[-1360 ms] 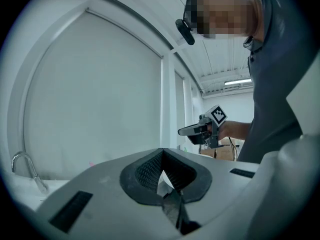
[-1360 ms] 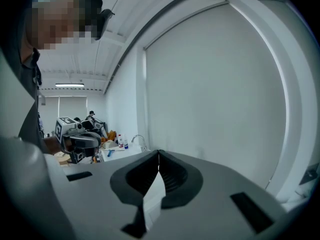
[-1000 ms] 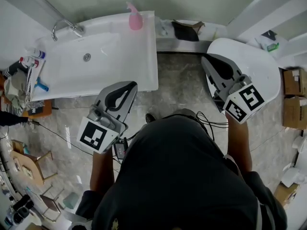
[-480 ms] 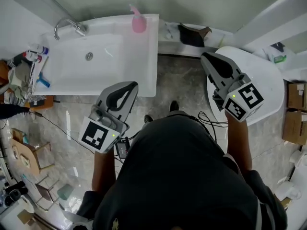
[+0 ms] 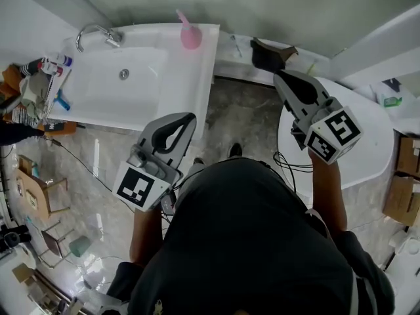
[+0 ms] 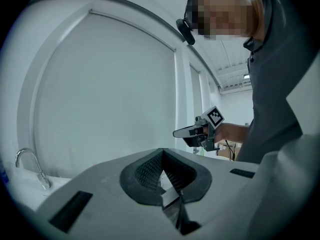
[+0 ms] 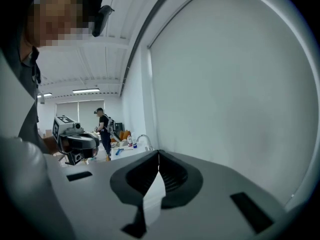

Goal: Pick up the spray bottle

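I had not picked up the bottle yet; it stood on the sink. My left fingers and right fingers were shut, holding nothing.

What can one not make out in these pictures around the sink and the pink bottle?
Head view: the pink bottle is too small to show its nozzle type.
Head view: the clutter left of the sink is too small, partly cut by the left edge.
Head view: the person hides the floor below.

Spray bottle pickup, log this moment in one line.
left gripper: shut, empty | right gripper: shut, empty | spray bottle: on sink rim, untouched
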### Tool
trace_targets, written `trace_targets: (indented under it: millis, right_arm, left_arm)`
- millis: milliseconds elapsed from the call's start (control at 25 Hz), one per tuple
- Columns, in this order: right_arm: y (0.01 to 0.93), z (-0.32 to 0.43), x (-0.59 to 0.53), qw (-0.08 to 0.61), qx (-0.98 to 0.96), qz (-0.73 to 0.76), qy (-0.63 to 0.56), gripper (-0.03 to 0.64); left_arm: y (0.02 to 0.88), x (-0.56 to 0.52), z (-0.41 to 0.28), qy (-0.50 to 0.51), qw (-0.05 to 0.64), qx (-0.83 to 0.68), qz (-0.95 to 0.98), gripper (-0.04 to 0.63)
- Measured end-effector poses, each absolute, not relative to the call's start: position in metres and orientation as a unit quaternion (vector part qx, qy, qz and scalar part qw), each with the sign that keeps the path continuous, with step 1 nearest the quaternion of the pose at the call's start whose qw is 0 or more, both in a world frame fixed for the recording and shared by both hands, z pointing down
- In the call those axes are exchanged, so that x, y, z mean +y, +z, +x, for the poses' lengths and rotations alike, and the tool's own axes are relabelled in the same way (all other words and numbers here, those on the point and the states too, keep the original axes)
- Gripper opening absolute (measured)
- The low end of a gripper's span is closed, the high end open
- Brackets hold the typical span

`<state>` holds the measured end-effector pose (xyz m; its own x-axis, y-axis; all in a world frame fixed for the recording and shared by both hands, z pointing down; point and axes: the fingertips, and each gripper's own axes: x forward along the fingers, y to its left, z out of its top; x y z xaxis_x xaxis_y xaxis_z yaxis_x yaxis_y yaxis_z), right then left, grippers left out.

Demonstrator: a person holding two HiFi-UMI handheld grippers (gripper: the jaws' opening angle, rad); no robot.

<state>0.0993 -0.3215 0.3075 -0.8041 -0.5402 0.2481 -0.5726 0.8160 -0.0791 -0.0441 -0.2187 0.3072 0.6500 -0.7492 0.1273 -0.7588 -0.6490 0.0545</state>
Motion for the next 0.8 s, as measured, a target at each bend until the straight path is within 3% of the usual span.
trace_targets:
  millis: [480, 800]
  right_arm:
    - [0.330, 0.103, -0.336, 0.110, -0.948, 0.281, 0.098, 0.008]
    - [0.323, 0.062, -0.344, 0.125, -0.940, 0.305, 0.092, 0.008]
  left_arm:
    - [0.319, -0.226, -0.035, 0.069, 0.070, -0.417, 0.904, 0.003]
    - [0.317, -0.251, -0.081, 0.054, 0.067, -0.390, 0.917, 0.003]
